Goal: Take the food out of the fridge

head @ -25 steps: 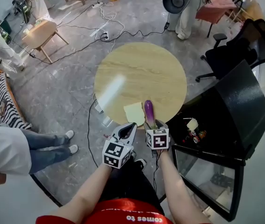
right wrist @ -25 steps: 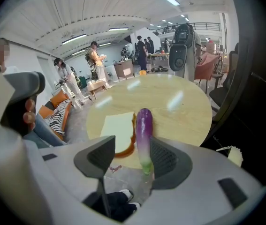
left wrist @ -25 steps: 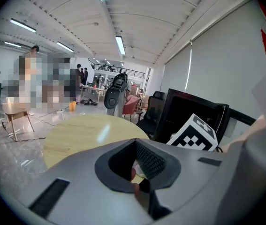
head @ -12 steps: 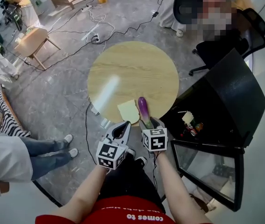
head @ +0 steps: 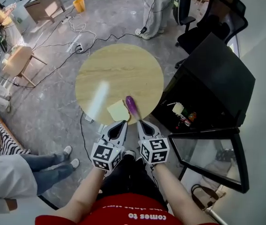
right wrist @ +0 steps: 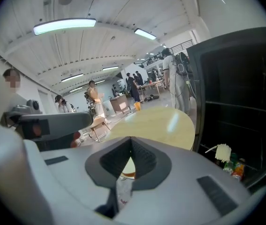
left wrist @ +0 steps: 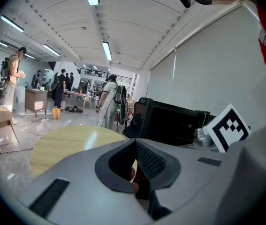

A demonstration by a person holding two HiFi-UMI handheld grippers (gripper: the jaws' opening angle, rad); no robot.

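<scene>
1. Two tongs show in the head view, and both are empty. Your left tongs (head: 121, 124) are pinched together. Your right tongs (head: 141, 124) have just been closing, with nothing between them. One eggplant (head: 131, 106) lies on the table (head: 118, 69) just ahead of the tips. One yellow slice (head: 117, 110) lies beside it, ahead of the left tongs. One fridge (head: 217, 78) stands open to the right of the right tongs. Inside it are one white-tipped bunch (head: 178, 108) and a cluster of small bottles (head: 188, 119), too small to count. The eggplant looks delivered, so the fridge is likely next. Spread the right tongs before you reach in, and keep clear of the open fridge door (head: 212, 158).

2. One pair of jaws fills the left gripper view. The left tongs (left wrist: 135, 146) are narrow and grip nothing. The table lies beyond the tips, with the fridge to their right.

3. One bunch (right wrist: 223, 152) and about three bottles (right wrist: 233, 168) sit low to the right of the closed right tongs (right wrist: 130, 142). Come in level and take one item at a time.
</scene>
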